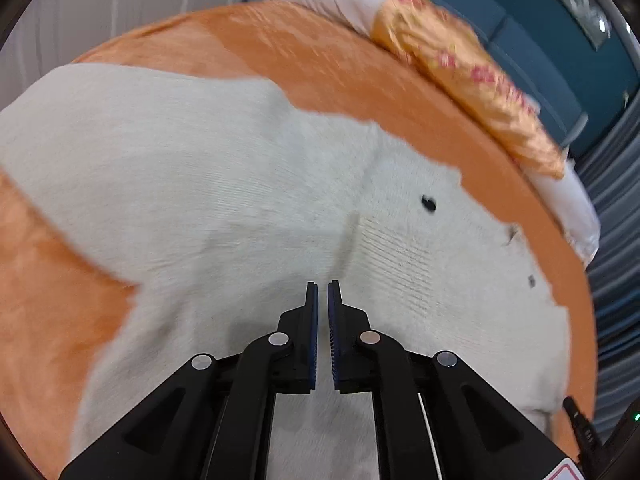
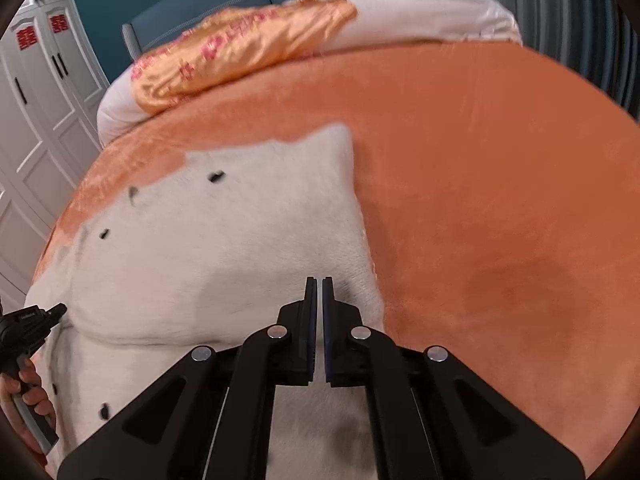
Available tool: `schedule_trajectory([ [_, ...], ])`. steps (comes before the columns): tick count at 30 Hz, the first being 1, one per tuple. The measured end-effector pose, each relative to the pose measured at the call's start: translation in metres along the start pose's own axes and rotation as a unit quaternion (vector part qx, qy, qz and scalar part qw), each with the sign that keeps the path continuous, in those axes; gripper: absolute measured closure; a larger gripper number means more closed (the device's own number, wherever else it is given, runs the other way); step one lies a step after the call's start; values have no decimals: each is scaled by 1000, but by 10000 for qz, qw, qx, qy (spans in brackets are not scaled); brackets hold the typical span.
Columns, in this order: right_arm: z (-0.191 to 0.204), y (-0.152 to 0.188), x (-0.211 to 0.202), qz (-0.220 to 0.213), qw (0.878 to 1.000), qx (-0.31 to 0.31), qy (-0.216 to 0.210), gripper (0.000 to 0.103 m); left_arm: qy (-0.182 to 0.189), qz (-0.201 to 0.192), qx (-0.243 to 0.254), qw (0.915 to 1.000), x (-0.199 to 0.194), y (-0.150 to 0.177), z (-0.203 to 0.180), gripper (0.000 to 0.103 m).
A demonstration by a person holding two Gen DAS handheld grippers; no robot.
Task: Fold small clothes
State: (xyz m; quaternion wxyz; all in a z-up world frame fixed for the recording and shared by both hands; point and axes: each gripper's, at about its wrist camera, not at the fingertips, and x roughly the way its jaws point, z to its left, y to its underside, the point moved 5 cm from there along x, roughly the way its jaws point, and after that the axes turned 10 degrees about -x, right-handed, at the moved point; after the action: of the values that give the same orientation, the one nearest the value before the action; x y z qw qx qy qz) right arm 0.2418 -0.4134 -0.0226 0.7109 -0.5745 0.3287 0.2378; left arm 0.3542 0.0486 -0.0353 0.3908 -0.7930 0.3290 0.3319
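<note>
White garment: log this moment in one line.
white garment spread on orange bedspread | left tongs shut, empty | right tongs shut, empty

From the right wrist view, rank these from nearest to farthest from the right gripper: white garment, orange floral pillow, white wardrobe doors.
1. white garment, directly beneath the right gripper.
2. orange floral pillow, at the bed's head, upper left.
3. white wardrobe doors, beyond the bed, far left.

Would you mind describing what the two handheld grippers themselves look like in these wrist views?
Both the left gripper and the right gripper are matte black linkage frames with round silver pivot pins. Each ends in two slim fingers faced with blue ribbed pads. A thin white cable runs along the left gripper's frame, and a red-edged white label sits at its lower corner.
</note>
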Motion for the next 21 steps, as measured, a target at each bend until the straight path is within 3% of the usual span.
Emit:
schedule_trajectory([
  [1, 6, 4, -10, -44, 10000, -37, -53, 100, 48, -52, -92, 9999, -13, -2, 11, 90],
  [3, 18, 18, -22, -37, 9997, -156, -186, 98, -89, -178, -334, 9992, -34, -8, 40, 52],
  [4, 28, 29, -28, 15, 9993, -297, -239, 98, -185, -310, -499, 9981, -46, -13, 57, 48],
  [8, 62, 81, -46, 264, 9960, -783, -348, 98, -530, -700, -1203, 9888, -85, -49, 142, 46],
  [12, 78, 117, -61, 456, 9946, -836, -422, 93, -715, -1061, -2130, 9686, -109, -105, 230, 46],
  [16, 83, 138, -69, 630, 9947, -703, -409, 89, -863, -1180, -2708, 9515, -106, -150, 283, 46],
  [21, 84, 142, -80, 759, 9942, -726, -219, 85, -546, -1210, -3327, 9336, -90, -178, 313, 47],
])
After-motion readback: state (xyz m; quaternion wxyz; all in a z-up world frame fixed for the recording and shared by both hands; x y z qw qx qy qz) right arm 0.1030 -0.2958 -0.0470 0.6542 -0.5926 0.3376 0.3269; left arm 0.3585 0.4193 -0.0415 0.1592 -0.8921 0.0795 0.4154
